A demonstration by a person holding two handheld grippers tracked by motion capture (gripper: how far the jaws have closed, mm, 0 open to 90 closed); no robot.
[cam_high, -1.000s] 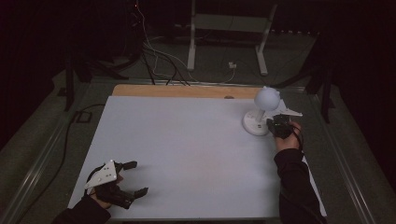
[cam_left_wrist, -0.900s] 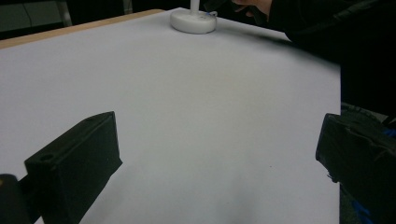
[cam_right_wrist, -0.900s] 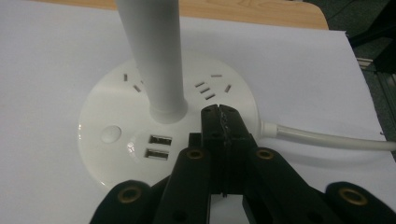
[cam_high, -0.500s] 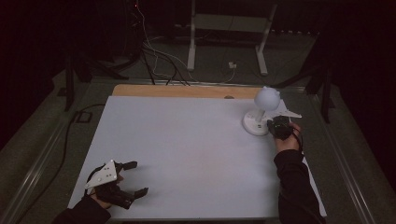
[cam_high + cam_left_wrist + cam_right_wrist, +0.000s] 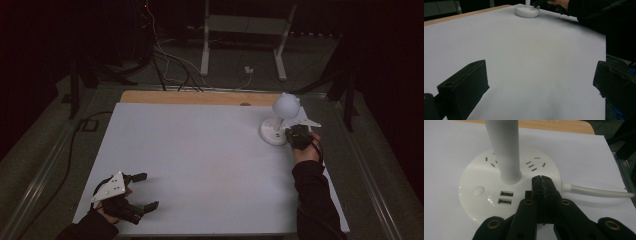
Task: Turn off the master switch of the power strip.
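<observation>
Right gripper at the lamp base

Right gripper (image 5: 541, 181), jaws pressed together, tips over the lamp base (image 5: 474, 202) at mid-frame, beside its stem (image 5: 505, 150); left gripper (image 5: 142, 191), jaws apart, lower left.

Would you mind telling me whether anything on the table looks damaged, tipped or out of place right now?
Nothing stands out. The white lamp stands upright on its round base near the table's far right edge, its cord lying flat. The right gripper, jaws shut, sits over the base; the left gripper rests open at the near left corner.
</observation>
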